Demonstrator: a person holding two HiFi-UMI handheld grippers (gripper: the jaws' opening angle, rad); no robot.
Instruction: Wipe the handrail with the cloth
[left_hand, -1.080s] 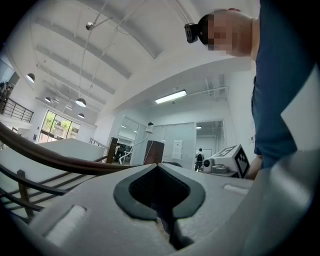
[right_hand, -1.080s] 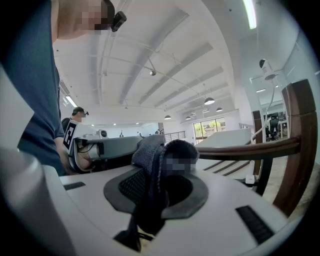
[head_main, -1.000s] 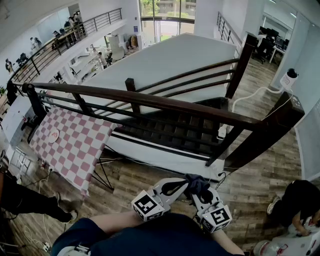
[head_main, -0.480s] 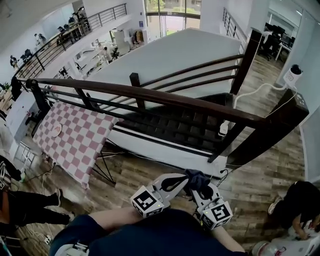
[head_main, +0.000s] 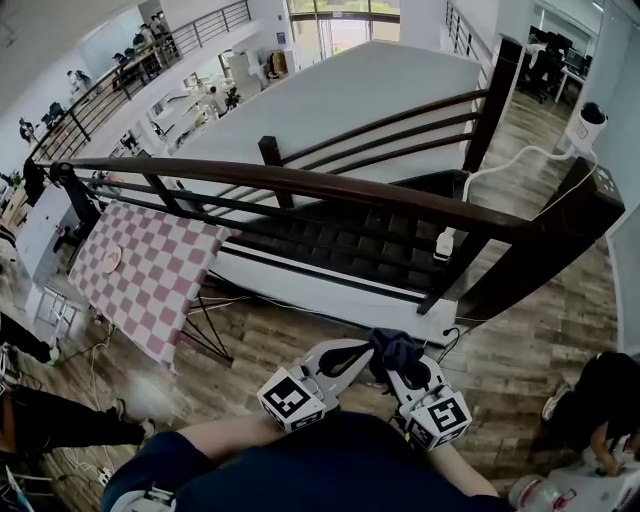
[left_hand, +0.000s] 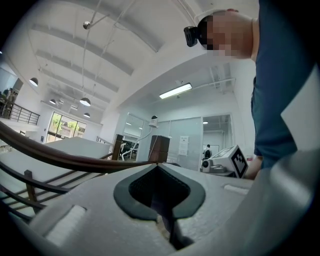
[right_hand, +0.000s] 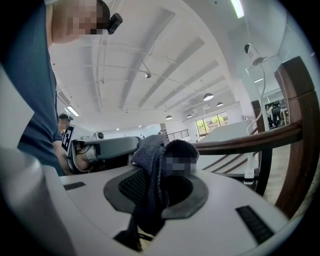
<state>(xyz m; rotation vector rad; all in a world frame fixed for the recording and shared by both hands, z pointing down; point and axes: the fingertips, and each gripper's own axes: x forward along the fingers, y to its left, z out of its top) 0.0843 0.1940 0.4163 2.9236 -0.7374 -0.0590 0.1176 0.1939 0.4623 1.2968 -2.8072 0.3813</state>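
Right gripper (right_hand: 165, 159) is clamping a dark blue cloth (right_hand: 150, 155); its jaws are closing on the bunched fabric, which is bulging above the tips and trailing down between the grey pads. Left gripper (left_hand: 159, 167) is sitting just beside it with its jaws pressed together at the tips, and nothing is lying in the dark oval gap between its pads. In the head view both grippers are hovering close to the person's blue-sleeved body (head_main: 330, 470), tips angling toward each other, with the left tip nearly touching the cloth.

A wooden plank floor (head_main: 290, 345) is spreading beneath everything. Beyond it a stairwell of dark steps (head_main: 340, 250) is dropping away behind the railing. The handrail (head_main: 330, 188), long, dark brown and glossy, is running across the middle of the head view from the upper left toward the right, where it is meeting a thick dark newel post (head_main: 545, 250). Thinner dark rails are running below it. The cloth is hanging well apart from the handrail, low and near the person, touching no part of it.

A pink-and-white checkered table (head_main: 150, 280) is standing to the left, under the rail's far end. A second person in dark clothing (head_main: 600, 390) is crouching at the lower right. Each gripper is carrying a cube with square markers (head_main: 290, 400).
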